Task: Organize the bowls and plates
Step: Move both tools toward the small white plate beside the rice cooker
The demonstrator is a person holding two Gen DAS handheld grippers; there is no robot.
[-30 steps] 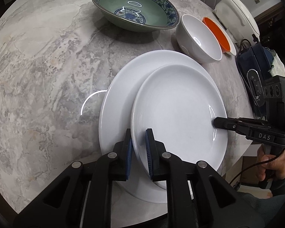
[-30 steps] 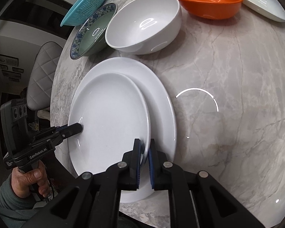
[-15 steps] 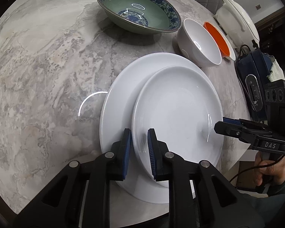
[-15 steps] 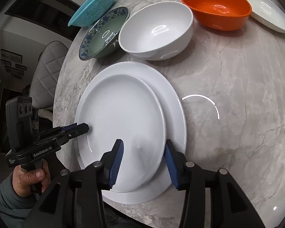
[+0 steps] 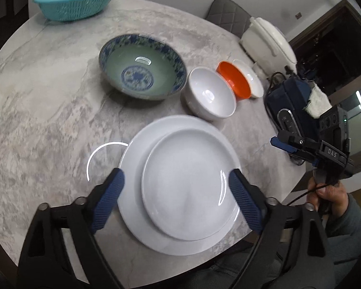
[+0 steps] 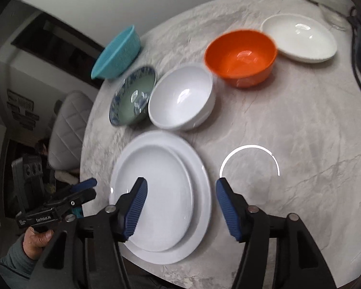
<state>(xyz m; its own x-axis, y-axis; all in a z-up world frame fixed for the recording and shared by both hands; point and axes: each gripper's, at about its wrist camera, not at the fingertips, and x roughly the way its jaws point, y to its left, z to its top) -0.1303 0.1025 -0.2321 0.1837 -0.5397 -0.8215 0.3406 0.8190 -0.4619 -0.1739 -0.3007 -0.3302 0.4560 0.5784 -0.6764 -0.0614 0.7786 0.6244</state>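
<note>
Both grippers hang above the stack, left gripper [image 5: 177, 192] and right gripper [image 6: 181, 207] opening, gripping nothing; the small white round plate [image 5: 185, 185] rests on the larger white plate [image 5: 132, 168] at the marble table's [image 5: 48, 120] near edge.

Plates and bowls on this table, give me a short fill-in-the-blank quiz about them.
1. The small plate lies on the ____ plate.
2. Between the white bowl and the shallow white dish stands the ____ bowl.
3. The basket is coloured ____.

Missing words: large; orange; teal

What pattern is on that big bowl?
Blue floral rim, green inside on the big bowl; clearest from the left wrist view.
</note>
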